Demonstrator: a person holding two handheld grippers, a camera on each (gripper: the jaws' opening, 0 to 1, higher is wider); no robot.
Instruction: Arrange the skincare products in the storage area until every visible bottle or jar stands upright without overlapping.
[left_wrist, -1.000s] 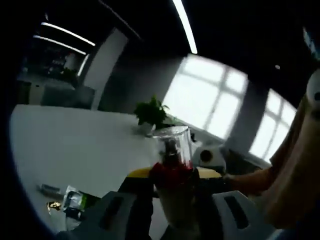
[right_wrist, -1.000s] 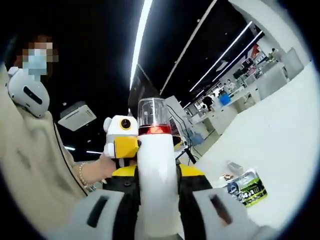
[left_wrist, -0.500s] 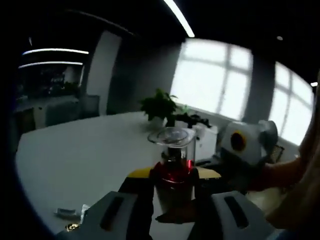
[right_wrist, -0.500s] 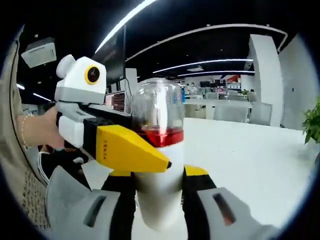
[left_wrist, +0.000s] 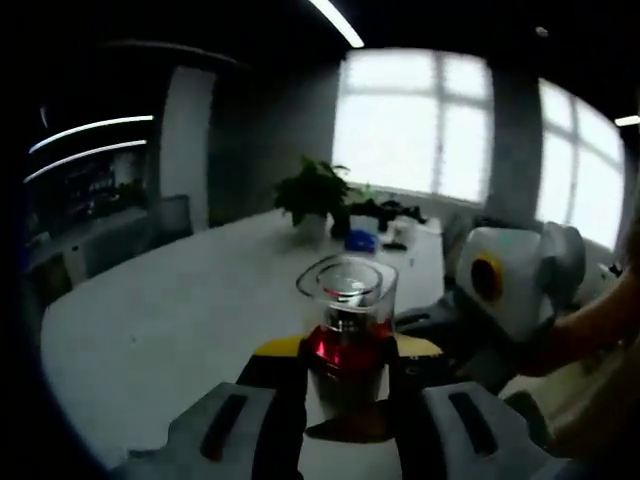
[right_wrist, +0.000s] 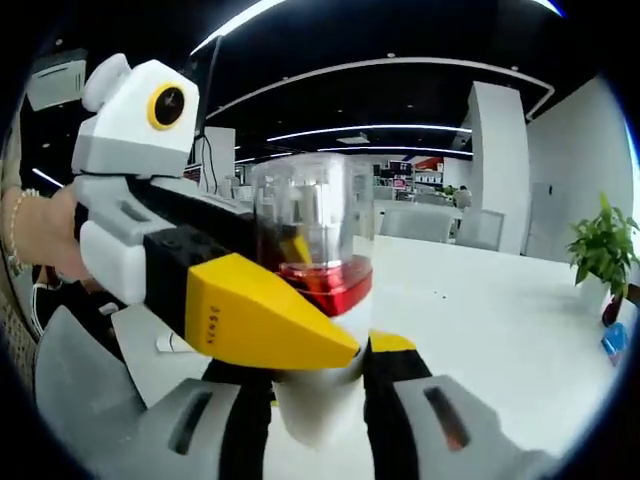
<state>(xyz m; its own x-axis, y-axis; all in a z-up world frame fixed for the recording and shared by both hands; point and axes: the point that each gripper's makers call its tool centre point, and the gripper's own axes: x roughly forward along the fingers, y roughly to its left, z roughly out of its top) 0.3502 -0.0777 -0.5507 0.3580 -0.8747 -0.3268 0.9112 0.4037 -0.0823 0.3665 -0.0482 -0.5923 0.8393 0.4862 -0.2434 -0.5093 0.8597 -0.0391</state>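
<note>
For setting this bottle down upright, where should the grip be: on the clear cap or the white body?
Grip the white body of the bottle, below the red band, squeezing from its two sides. The right gripper already grips it there. The body is straight-walled and opaque; the clear cap looks removable and could slip off, so the left gripper at cap height seems riskier.

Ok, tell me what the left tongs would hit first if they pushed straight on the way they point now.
The left tongs already grip the bottle, so that leads. Beyond its clear cap lies open white table, with a potted plant far off near the line. Depth is unclear, but the table looks likeliest.
</note>
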